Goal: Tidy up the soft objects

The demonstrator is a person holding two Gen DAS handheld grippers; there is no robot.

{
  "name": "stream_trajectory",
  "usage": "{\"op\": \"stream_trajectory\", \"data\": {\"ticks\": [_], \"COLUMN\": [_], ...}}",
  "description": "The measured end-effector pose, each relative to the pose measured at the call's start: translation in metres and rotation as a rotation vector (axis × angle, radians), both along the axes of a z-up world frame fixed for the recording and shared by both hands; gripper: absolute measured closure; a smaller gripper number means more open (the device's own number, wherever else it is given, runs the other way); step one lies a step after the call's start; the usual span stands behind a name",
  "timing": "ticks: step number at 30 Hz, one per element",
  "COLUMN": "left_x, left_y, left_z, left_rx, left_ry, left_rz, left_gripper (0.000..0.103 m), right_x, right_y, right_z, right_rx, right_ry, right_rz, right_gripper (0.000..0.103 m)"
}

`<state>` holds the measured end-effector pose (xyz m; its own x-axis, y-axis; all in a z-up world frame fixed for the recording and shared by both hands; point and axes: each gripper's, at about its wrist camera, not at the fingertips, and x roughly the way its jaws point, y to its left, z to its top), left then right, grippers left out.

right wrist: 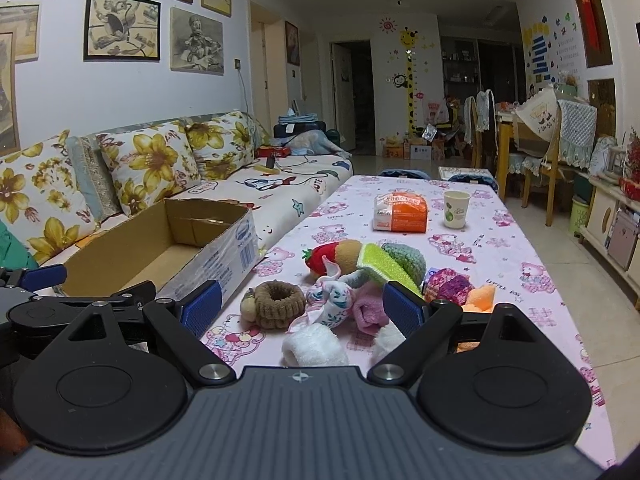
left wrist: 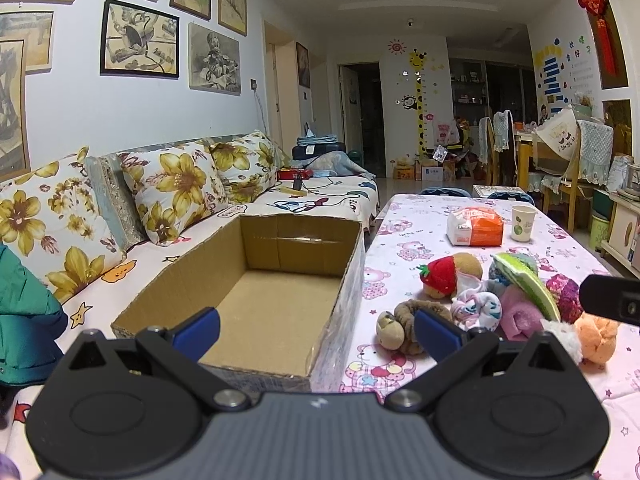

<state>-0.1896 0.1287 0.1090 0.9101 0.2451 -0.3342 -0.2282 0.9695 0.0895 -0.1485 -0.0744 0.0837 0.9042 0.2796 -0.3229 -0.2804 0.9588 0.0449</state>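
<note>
A cardboard box point(left wrist: 280, 280) is set on the sofa point(left wrist: 320, 200), against the counter's point(right wrist: 500, 248) left edge. Soft toys point(right wrist: 352, 280) are heaped mid-counter; a packet point(right wrist: 400, 212) and cup point(right wrist: 456, 209) are placed behind them.

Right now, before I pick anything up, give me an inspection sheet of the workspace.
Surface: table under a pink cartoon-print cloth.
Job's things: cardboard box, open and holding nothing seen, against the table's left edge; soft toys heaped on the table: brown ring plush, strawberry plush, green wedge, pink cloth, white roll.
Clutter: orange-white packet and paper cup at the far end.
Grippers: left gripper open over the box; right gripper open, aimed at the heap.
Cables: cord trailing on the sofa.
Surroundings: flowered cushions, framed pictures, dining chairs.
</note>
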Motion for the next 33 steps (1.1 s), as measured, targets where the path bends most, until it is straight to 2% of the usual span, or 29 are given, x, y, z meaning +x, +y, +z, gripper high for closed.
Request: {"op": "stream_trajectory", "data": {"ticks": [10, 18, 26, 33], "left_x": [0.001, 0.006, 0.014, 0.030], "left_y": [-0.010, -0.023, -0.045, -0.071], "left_z": [-0.002, -0.011, -0.027, -0.045], "left_rx": [0.013, 0.019, 0.032, 0.064], "left_ry": [0.008, 0.024, 0.042, 0.062], "left_rz": [-0.011, -0.066, -0.175, -0.319], "left_gripper": [0.001, 0.001, 0.001, 0.001], "right_x": [0.000, 0.004, 0.016, 0.035], "right_y": [-0.007, -0.021, -0.050, -0.074], "right_z": [-0.006, -0.011, -0.021, -0.034], "right_rx": [0.001, 0.039, 0.090, 0.138], "right_ry": [-0.012, 0.004, 0.050, 0.122], "right_rz": [-0.006, -0.025, -0.099, -0.173], "right_gripper": [0.000, 0.000, 0.000, 0.000]}}
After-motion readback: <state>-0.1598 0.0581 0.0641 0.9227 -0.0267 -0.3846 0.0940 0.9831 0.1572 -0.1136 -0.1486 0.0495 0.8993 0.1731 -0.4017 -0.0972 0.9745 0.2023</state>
